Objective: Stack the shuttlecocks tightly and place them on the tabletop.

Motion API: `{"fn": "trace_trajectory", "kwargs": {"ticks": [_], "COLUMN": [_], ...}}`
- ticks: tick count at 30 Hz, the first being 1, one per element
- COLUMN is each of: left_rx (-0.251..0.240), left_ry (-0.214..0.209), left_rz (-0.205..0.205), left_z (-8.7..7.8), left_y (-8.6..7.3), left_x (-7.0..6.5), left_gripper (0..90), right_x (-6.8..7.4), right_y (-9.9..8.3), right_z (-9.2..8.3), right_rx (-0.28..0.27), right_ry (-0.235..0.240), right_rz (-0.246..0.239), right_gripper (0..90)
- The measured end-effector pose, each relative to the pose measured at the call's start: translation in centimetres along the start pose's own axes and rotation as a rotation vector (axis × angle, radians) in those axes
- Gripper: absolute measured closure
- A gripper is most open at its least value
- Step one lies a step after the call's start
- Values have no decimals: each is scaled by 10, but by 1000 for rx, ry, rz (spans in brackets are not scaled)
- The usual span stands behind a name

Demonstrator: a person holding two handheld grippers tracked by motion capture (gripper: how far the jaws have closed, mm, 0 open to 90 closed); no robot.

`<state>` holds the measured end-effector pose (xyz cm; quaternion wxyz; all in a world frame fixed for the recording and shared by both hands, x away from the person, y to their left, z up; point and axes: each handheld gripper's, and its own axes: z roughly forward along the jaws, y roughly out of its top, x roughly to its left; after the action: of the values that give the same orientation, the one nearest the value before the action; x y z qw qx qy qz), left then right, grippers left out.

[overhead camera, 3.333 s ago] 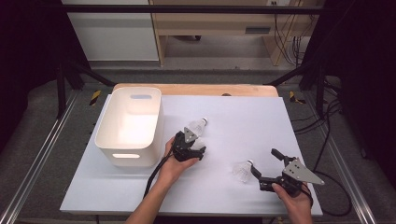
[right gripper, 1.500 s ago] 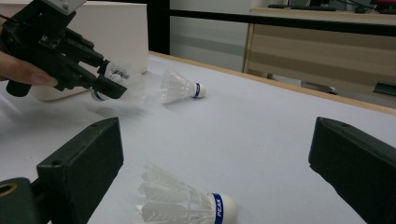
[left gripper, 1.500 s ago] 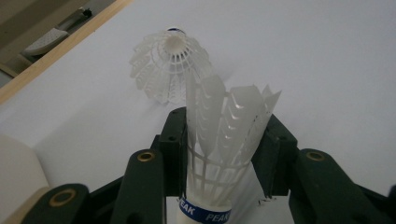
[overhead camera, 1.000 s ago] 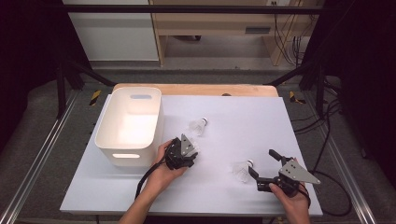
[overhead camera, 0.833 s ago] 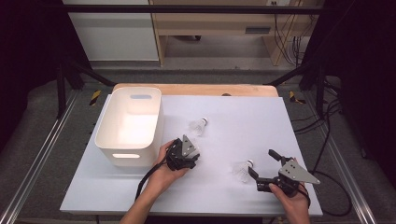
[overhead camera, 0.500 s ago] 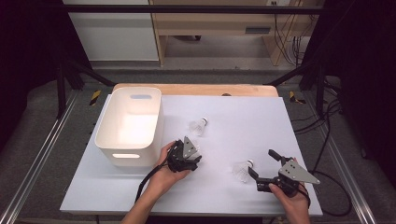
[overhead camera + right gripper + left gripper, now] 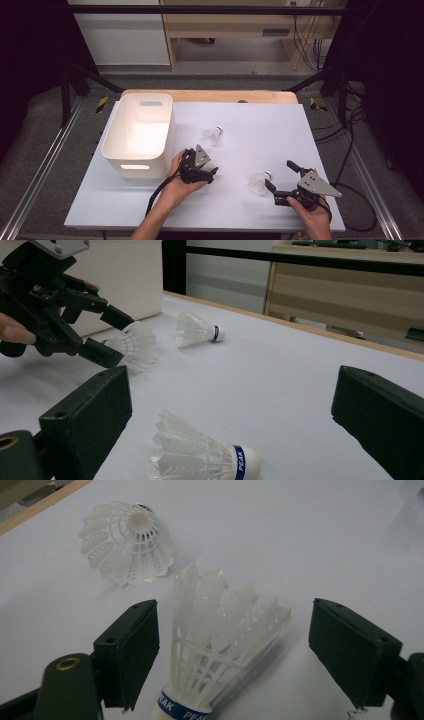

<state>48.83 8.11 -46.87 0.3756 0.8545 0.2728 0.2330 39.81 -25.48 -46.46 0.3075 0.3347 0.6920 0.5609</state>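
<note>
A: What's the left gripper (image 7: 230, 655) doing with that shuttlecock (image 7: 222, 645)?

B: Its jaws have just been opening. The shuttlecock lies between them on the table (image 7: 280, 130), just beside the white bin (image 7: 137, 150), but the pads stand clear of its feathers on both sides, so I'd judge this a release

A: And the right gripper (image 7: 235, 415)?

B: Wide open, holding nothing. A second shuttlecock (image 7: 200, 455) lies on its side between its jaws, near the front edge toward the right corner

A: How do they look?

B: White feather skirts, a blue band marked PEAK round a white cork. A third one (image 7: 212, 134) lies nearer the table's middle

A: Next?

B: Probably the jaws must close gently on the skirt, or it crushes
</note>
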Motion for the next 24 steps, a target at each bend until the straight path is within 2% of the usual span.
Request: {"fn": "trace_trajectory", "kwargs": {"ticks": [6, 9, 12, 13, 14, 15, 24], "left_rx": [-19, -55, -72, -87, -87, -105, -151], "left_ry": [-4, -20, -24, -21, -21, -21, -20], "left_rz": [-15, -53, -71, -94, -94, -113, -136], "left_z": [-3, -9, -11, -13, -13, -14, -21], "left_y": [1, 1, 1, 1, 1, 1, 2], "left_x": [-2, -4, -6, -7, -7, -8, -13], "left_gripper": [128, 100, 82, 77, 75, 73, 62], "right_x": [0, 0, 0, 0, 0, 0, 0], "right_y": [0, 0, 0, 0, 0, 0, 1], "right_z": [0, 0, 0, 0, 0, 0, -1], "right_rx": [0, 1, 2, 1, 1, 1, 27], "right_ry": [-1, -3, -5, -4, -4, -5, -1], "right_rz": [0, -2, -6, -7, -7, -8, -6], "right_gripper": [32, 32, 31, 31, 31, 31, 33]}}
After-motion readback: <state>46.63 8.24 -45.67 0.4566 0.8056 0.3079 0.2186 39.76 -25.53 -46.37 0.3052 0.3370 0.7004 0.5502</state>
